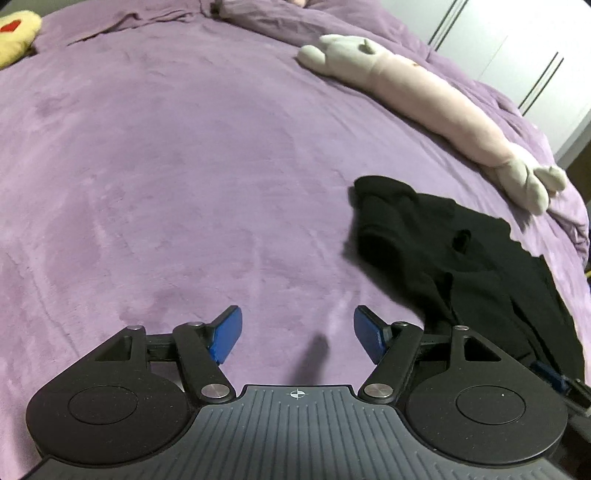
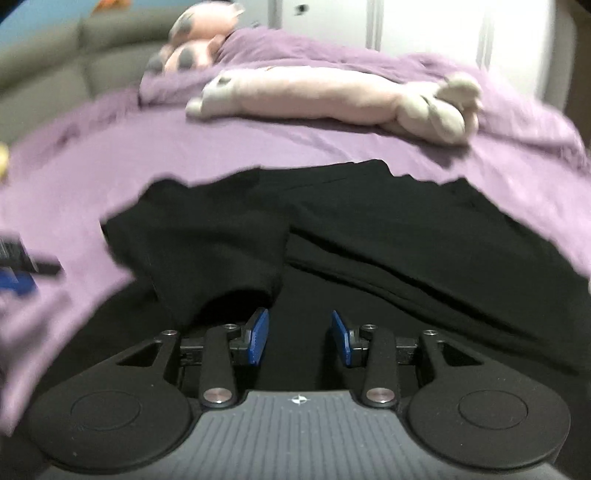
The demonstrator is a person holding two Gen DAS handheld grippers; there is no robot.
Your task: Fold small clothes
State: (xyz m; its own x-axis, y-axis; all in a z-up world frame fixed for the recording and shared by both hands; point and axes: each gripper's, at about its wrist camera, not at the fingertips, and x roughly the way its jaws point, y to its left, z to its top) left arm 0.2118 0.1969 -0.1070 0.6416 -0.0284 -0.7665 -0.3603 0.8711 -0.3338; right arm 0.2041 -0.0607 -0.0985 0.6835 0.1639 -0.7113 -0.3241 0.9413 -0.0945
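Note:
A black garment [image 1: 461, 258] lies crumpled on the purple bedspread [image 1: 184, 184], on the right in the left wrist view. My left gripper [image 1: 297, 334] is open over bare bedspread to the left of the garment, with nothing between its blue pads. In the right wrist view the black garment [image 2: 369, 240] fills the middle, with one flap folded over on its left. My right gripper [image 2: 299, 332] hovers just over the garment's near part, its blue pads apart and not pressing on cloth. That view is blurred.
A long pink plush toy [image 1: 424, 92] lies behind the garment near the bed's far edge. A yellow cushion with a red heart [image 1: 14, 33] sits far left. More pink plush toys [image 2: 199, 40] rest by a grey headboard [image 2: 55, 55]. White wardrobe doors [image 1: 535, 55] stand beyond.

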